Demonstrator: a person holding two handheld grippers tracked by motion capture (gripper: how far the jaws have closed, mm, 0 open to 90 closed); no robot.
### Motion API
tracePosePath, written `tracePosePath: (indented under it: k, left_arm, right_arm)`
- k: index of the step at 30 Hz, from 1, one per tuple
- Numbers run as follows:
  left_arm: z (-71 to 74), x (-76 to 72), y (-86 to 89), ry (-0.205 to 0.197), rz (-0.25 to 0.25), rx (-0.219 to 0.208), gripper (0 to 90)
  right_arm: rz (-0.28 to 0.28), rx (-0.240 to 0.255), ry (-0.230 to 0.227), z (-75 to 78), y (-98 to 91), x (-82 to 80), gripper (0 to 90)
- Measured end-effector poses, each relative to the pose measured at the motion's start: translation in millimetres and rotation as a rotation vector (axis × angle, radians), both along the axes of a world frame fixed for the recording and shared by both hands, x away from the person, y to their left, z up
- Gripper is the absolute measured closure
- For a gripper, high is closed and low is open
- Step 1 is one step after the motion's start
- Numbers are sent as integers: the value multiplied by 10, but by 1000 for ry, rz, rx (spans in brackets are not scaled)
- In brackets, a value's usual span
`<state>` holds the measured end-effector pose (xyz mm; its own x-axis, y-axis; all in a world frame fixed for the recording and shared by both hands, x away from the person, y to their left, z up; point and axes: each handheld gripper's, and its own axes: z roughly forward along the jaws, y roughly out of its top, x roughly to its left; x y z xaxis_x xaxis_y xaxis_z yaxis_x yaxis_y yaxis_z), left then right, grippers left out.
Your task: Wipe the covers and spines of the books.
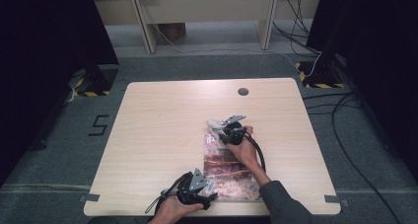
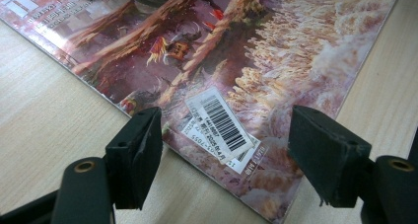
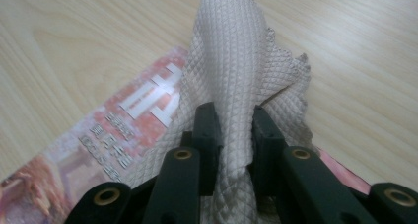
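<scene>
Cut off by the top and right edges of the left gripper view: the far half of a magazine (image 2: pixel 236 51), its barcode label (image 2: pixel 222 128) too blurred to read. Masked in the high view by the right hand (image 1: pixel 245 152) and right gripper (image 1: pixel 222 130): the magazine's upper cover, with a pale cloth (image 1: pixel 215 124) barely distinguishable. Hidden in the right gripper view under that cloth (image 3: pixel 236 86): the magazine's corner; lettering beside it illegible.
</scene>
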<state>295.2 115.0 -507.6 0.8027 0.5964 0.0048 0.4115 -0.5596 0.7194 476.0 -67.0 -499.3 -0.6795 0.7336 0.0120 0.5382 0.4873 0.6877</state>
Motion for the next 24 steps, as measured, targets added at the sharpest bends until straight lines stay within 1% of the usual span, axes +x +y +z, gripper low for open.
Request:
tracePosePath:
  k: [2,4,5,7,9,10,11,12,13,15,17,18,19,20,22,23,24]
  left_arm:
    - [0,-1,-2,-1,1,1,286]
    - [0,-1,-1,-1,1,0,286]
    - [1,-3,-1,-3,1,2,286]
    - [1,-6,-3,-5,1,2,286]
    - [1,-4,-2,-4,0,2,286]
    - [1,-4,-2,-4,0,2,286]
    - [1,-2,-2,-4,0,2,286]
    - [1,-2,-2,-4,0,2,286]
    - [1,-3,-2,-4,0,2,286]
    - [1,-7,-4,-6,2,2,286]
    - [1,-4,-2,-5,1,2,286]
    - [1,-4,-2,-5,0,3,286]
    - [1,-5,-3,-5,1,3,286]
    - [1,-7,-3,-6,1,2,286]
    - [0,-2,-1,-3,0,1,285]
    - [0,-2,-1,-3,0,1,285]
    - [0,-3,-1,-4,0,2,285]
  right_arm:
    - [24,1,-1,-1,93,11,773]
    - [27,0,5,3,124,13,773]
    - [41,2,9,2,187,13,773]
    - [47,-3,5,3,202,14,774]
    - [58,12,17,-1,232,5,773]
    - [61,13,15,-3,239,2,773]
    - [76,13,17,-2,250,-4,773]
    - [76,13,17,-2,250,-4,773]
    - [88,8,13,-3,255,-10,773]
    - [87,9,13,-4,251,-10,773]
    - [82,20,17,-8,243,-4,772]
    - [70,14,8,-9,239,5,772]
    - [50,18,9,-11,236,22,772]
    - [50,18,9,-11,236,22,772]
    - [52,0,4,-4,253,21,774]
    - [52,0,4,-4,253,21,774]
    - [69,9,7,-7,268,2,774]
